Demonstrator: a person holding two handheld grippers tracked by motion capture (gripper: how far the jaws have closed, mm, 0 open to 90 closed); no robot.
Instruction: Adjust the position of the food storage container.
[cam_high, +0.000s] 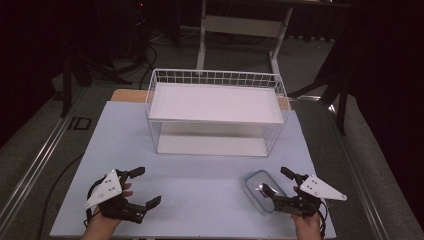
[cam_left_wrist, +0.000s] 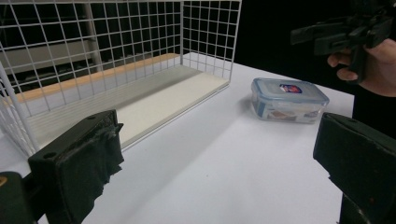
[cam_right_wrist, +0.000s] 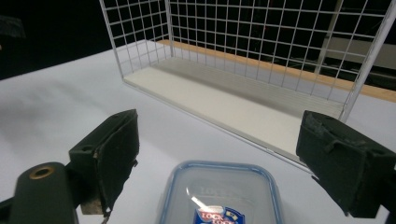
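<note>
On pale blue tabletop (cam_high: 200, 190), near front edge: my 2 black two-jaw grippers, both with jaws spread wide, nothing held. Right gripper (cam_high: 276, 182) hovers at clear plastic lidded food container with blue-rimmed lid (cam_high: 261, 189), jaws straddling its near end without pressing on it; container (cam_right_wrist: 223, 196) lies flat on table, right of centre, well apart from rack. Left gripper (cam_high: 142, 187) poised over bare table at left. White wire-mesh 2-tier shelf rack (cam_high: 216, 110) stands upright behind, white boards on both levels.
</note>
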